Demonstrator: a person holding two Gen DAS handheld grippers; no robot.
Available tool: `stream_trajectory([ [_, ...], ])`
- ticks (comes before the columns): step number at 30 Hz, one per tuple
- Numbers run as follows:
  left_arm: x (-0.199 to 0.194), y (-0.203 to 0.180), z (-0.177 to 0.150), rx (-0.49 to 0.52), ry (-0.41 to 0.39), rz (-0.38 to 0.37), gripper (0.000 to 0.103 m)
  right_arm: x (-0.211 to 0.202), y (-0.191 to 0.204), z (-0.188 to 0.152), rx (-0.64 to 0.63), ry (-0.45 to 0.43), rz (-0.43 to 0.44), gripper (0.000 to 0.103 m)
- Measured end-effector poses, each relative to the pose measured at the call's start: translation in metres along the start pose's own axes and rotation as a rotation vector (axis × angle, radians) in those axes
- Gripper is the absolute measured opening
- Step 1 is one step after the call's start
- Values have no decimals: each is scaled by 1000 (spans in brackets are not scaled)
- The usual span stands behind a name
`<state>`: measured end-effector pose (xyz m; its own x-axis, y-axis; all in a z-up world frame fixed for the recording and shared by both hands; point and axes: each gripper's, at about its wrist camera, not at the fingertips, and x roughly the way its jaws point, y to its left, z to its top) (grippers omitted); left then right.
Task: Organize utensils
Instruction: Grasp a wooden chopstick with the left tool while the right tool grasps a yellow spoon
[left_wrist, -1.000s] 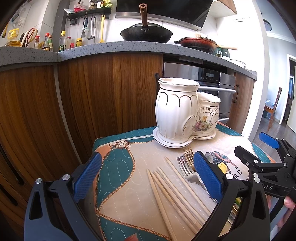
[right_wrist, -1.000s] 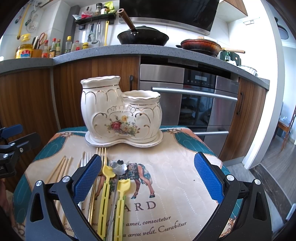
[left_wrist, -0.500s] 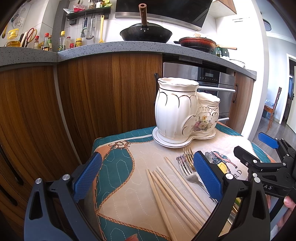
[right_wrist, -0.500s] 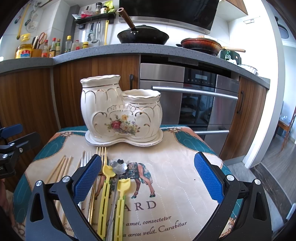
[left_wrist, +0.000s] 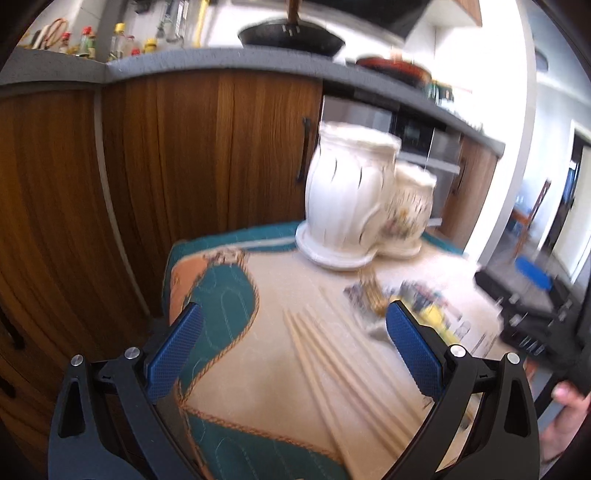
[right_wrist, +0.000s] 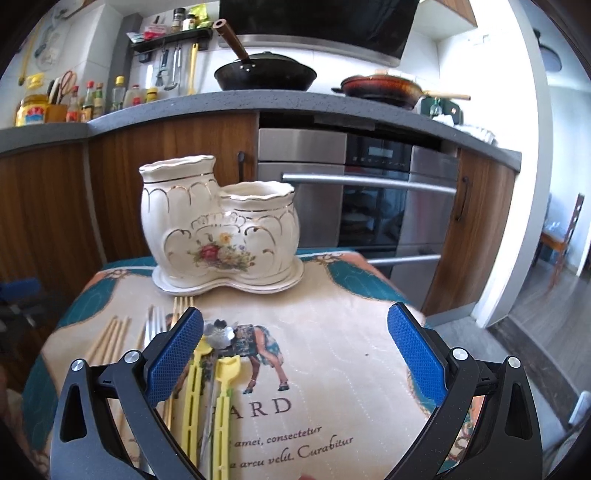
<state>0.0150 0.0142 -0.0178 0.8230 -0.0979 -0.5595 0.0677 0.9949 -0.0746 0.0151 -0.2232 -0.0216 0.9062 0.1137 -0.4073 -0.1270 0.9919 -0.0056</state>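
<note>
Two grippers: both spread wide over a small cloth-covered table (right_wrist: 332, 325), and neither has hold of anything.
Left gripper (left_wrist: 291, 350): jaws far apart, nothing between the blue pads; it hangs above the near left part of the cloth. Its view is blurred.
Right gripper (right_wrist: 295, 350): jaws far apart and empty, above the printed horse (right_wrist: 264, 347) in the middle of the cloth; in the left view it shows at the right edge with a hand (left_wrist: 565, 424) below it.
Holder (right_wrist: 221, 229): a cream ceramic piece with two joined pots, a tall one on the left and a short one on the right, upright on its own base at the far side of the table. What is inside the pots cannot be told.
Chopsticks (left_wrist: 332, 354): pale wooden sticks lying loose and flat on the cloth, left of the other pieces, between the left gripper's pads in its view.
Forks (right_wrist: 159, 325): silver and gold ones lying flat just right of the chopsticks, tines toward the holder.
Yellow spoons (right_wrist: 225, 402): two plastic ones lying flat side by side with a metal piece (right_wrist: 219, 330) between them, just right of the forks and beside the right gripper's left pad.
Background: wooden cabinets, an oven (right_wrist: 369, 199), and a black pan (right_wrist: 266, 74) on the counter.
</note>
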Motion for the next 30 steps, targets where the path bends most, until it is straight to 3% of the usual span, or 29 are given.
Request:
stream_trajectory([
  [6,15,-12,-17,128,150,85,97,6,-9,0,11,74,35,99],
  [11,14,-12,-21,155,221,92,88,11,-19,6,12,166,84,99],
  [17,3,-18,-15,208,280,93,88,5,-20,9,-1,282,189,99],
  [23,7,-16,-16,202,352,65,88,2,-4,0,-126,346,174,95],
  [26,13,-12,-18,203,365,65,84,5,0,-1,-144,373,183,80],
  [30,18,-10,-20,201,381,48,63,10,4,-5,-148,419,230,60],
])
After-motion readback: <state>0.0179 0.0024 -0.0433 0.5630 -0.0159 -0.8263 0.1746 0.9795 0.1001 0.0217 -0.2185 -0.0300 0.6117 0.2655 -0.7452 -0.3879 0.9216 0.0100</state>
